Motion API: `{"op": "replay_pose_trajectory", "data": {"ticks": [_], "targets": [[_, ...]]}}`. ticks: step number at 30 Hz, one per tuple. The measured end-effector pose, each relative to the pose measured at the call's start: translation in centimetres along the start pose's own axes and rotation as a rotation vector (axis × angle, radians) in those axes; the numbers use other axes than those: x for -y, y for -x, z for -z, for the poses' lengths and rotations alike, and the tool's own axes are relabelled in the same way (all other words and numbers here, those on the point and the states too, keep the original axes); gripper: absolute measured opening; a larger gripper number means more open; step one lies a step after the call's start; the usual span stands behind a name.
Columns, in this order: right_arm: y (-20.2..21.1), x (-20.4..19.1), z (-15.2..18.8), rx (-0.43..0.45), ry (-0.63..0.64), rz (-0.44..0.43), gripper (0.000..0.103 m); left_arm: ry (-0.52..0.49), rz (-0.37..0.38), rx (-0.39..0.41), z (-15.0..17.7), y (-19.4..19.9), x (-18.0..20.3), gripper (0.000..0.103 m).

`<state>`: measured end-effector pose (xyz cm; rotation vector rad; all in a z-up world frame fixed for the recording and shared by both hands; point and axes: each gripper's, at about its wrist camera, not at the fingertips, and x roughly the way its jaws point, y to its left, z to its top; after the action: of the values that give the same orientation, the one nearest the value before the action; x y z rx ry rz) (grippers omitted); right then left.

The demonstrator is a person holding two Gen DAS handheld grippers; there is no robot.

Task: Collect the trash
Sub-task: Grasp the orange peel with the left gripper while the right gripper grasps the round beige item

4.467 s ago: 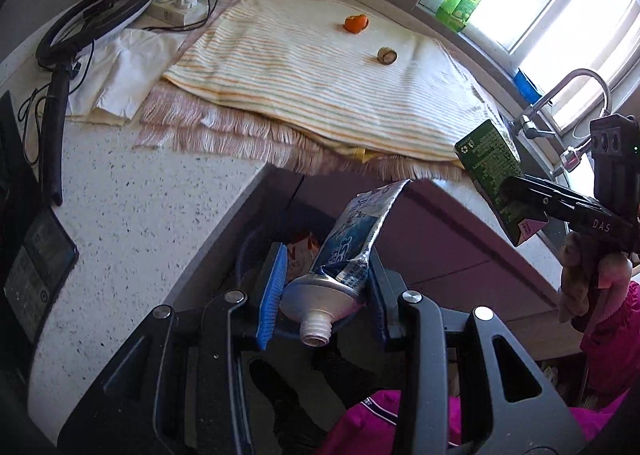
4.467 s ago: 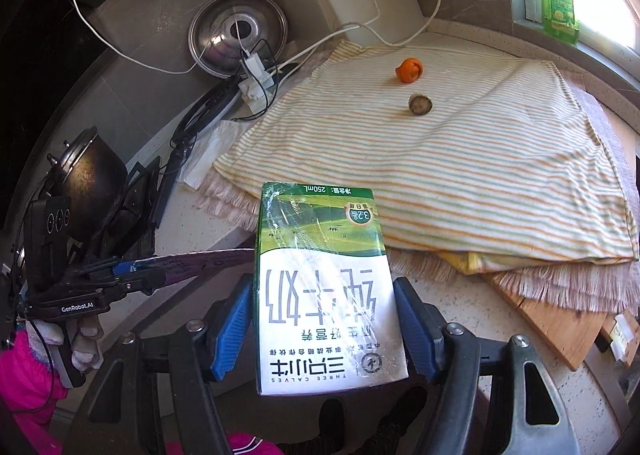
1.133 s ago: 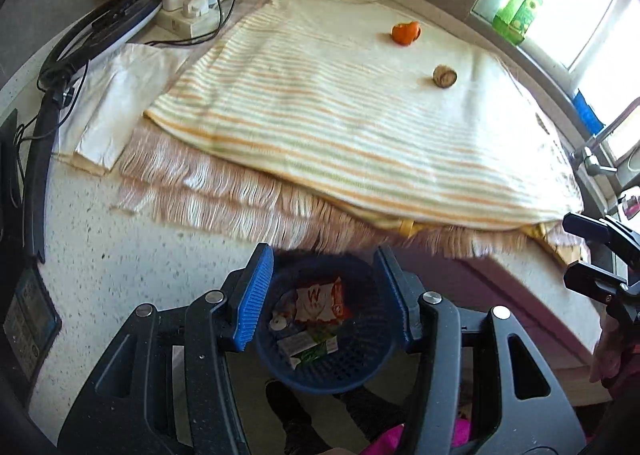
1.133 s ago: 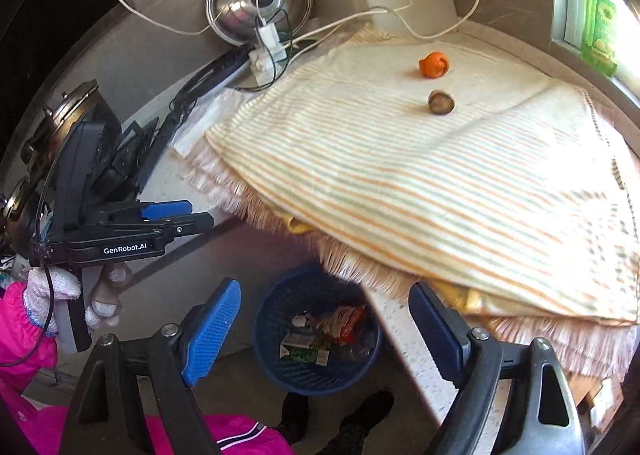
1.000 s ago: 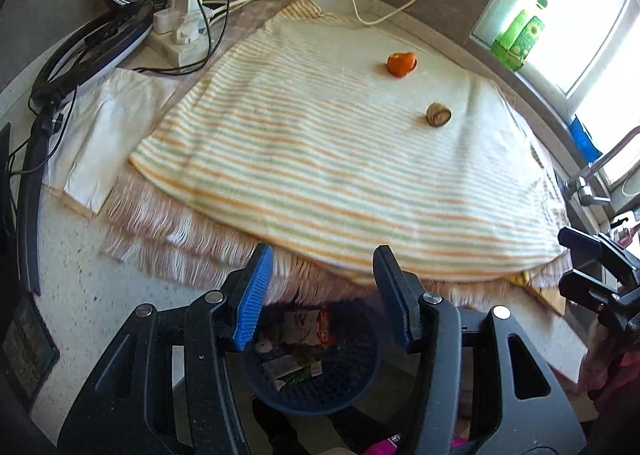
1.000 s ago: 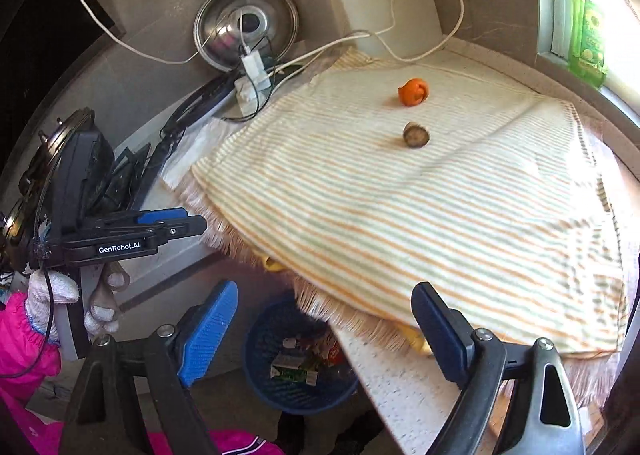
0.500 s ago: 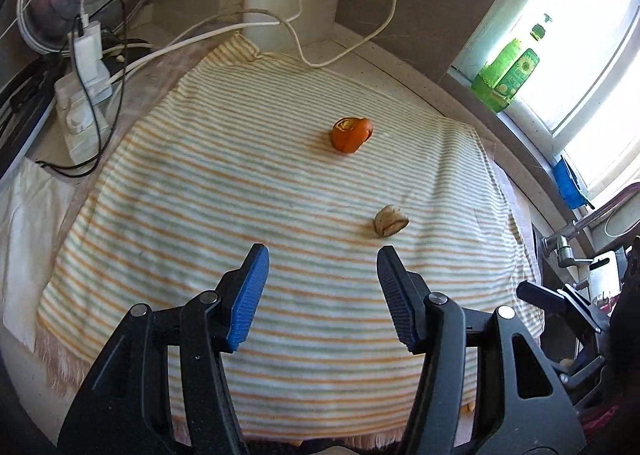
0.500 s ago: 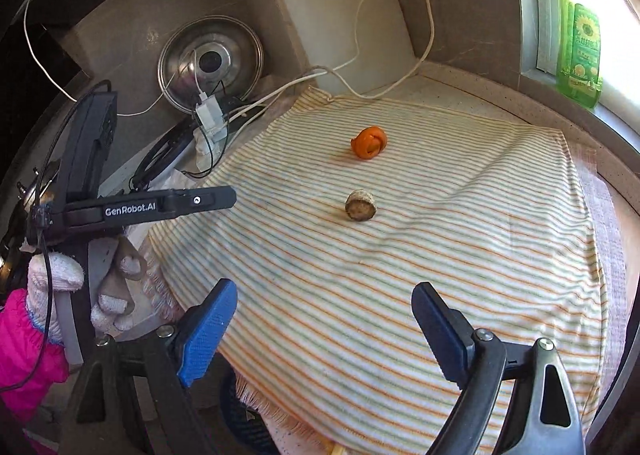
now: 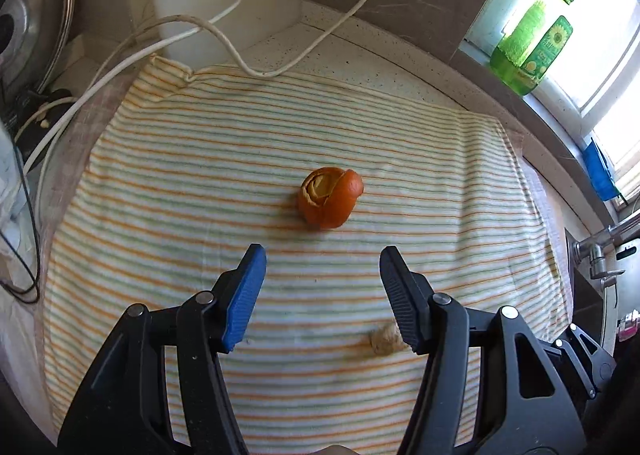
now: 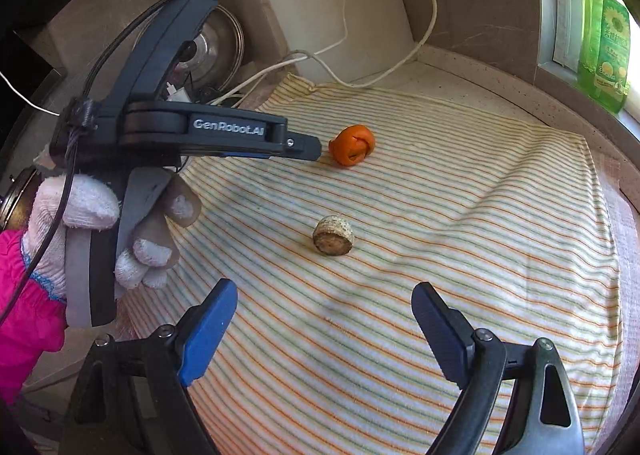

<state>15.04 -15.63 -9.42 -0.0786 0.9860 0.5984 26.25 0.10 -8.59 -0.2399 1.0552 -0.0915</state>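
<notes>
1. Left wrist view: the left tongs (image 9: 322,275) are empty and their jaws are opening, nothing between them; they point at the orange peel (image 9: 330,199), which lies just ahead of the tips on the striped cloth (image 9: 160,175).
2. Right wrist view: the right tongs (image 10: 324,325) stand wide apart and hold nothing; the brown stub (image 10: 333,235) lies ahead of them near the middle of the striped cloth, well clear of both pads.
3. Left to do, as I judge it: two pieces of trash sit on the striped cloth, the orange peel toward its far side and the brown stub nearer its middle, apart from each other. Neither is gripped yet.
4. No bin shows in either view, so what is already collected cannot be told.
5. Other things around the striped cloth, the white cables (image 9: 224,39) at its far edge and the green bottle (image 10: 606,43) on the sill beyond it, look like no trash.
</notes>
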Motion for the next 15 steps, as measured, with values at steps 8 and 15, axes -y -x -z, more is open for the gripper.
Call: {"op": "replay_pose_trajectory", "data": {"ticks": [8,15], "targets": [[-2.6,0.3,-1.7,-0.028,0.022,0.001,0.088,0.014,-0.028,-0.050,-2.3,-4.1,-0.1,0.061],[-4.8,0.4,-2.5,-0.069,0.046,0.019,0.083,0.042,-0.016,-0.074,-3.3,-5.9,-0.3,0.061]]}}
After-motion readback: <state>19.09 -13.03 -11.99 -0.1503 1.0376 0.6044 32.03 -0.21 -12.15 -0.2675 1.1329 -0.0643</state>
